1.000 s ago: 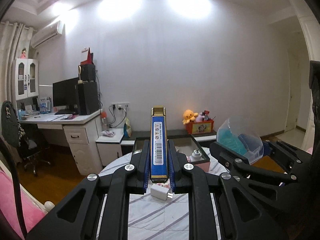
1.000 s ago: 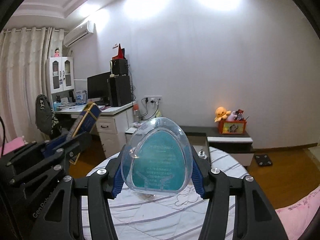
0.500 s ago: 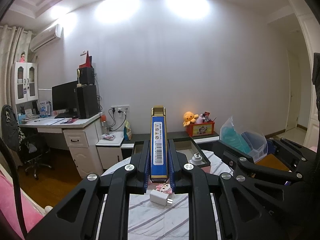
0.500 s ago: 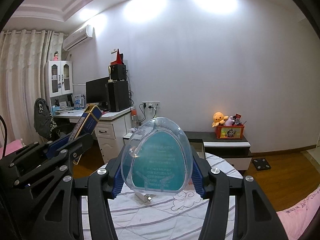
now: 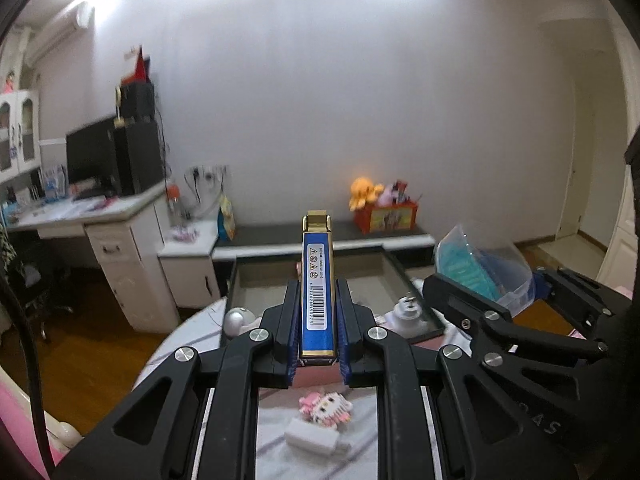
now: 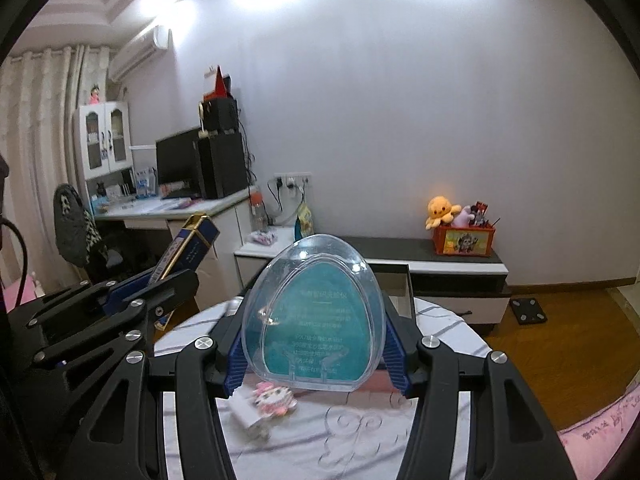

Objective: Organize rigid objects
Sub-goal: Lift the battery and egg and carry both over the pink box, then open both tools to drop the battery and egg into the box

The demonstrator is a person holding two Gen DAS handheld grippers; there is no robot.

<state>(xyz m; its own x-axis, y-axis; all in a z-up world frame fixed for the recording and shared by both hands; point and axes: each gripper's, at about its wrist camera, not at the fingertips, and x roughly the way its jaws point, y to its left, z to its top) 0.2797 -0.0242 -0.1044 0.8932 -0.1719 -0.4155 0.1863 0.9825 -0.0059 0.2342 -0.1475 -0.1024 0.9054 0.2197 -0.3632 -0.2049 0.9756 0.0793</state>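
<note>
Now both grippers are full. The left gripper pinches a thin blue box with gold ends, standing up in the middle of its frame. The right gripper squeezes a clear, egg-shaped case with teal inside, also mid-frame. The dark tray sits just behind. I think each should go down slowly into the tray, flat and apart. The case looks smooth and slippery, so hold tight.

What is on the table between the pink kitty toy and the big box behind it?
In the left wrist view, bare striped cloth, then the left gripper holding the blue box upright, partly hiding that stretch between the kitty toy and the tray.
</note>
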